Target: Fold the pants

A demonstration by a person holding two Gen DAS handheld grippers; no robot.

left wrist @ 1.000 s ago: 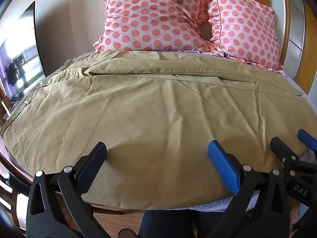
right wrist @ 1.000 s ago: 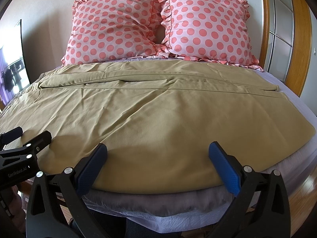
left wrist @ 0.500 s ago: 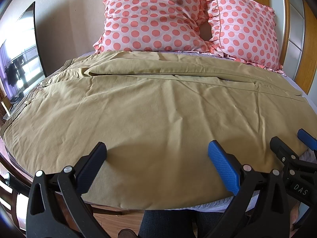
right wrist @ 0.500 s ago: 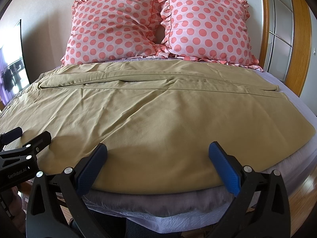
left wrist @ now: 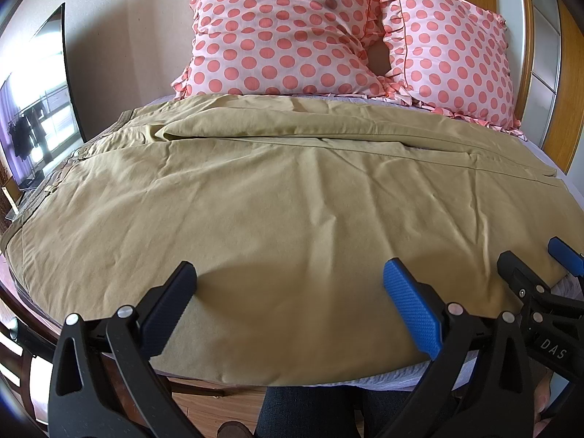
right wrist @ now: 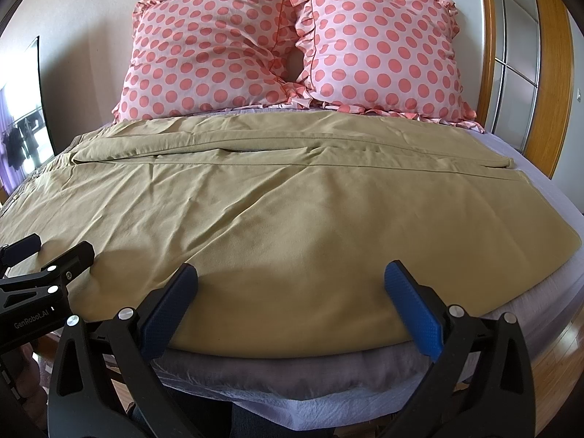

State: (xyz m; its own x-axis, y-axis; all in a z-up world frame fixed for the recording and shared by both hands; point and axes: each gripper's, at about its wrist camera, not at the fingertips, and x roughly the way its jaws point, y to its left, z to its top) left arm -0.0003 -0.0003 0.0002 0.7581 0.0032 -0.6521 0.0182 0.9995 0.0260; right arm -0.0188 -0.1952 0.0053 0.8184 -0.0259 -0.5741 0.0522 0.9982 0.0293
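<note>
Khaki pants [left wrist: 277, 200] lie spread flat across the bed, waistband at the left, legs running right; they also show in the right wrist view [right wrist: 292, 211]. The far leg lies folded along the back edge. My left gripper [left wrist: 288, 292] is open and empty, hovering above the near edge of the pants. My right gripper [right wrist: 290, 292] is open and empty, also above the near edge, to the right of the left one. Each gripper shows at the edge of the other's view.
Two pink polka-dot pillows [right wrist: 292, 47] lean against the wall at the bed's head. A lilac sheet [right wrist: 547, 168] covers the mattress. A dark screen [left wrist: 40, 109] stands at the left. A wooden frame [right wrist: 551, 73] stands at the right.
</note>
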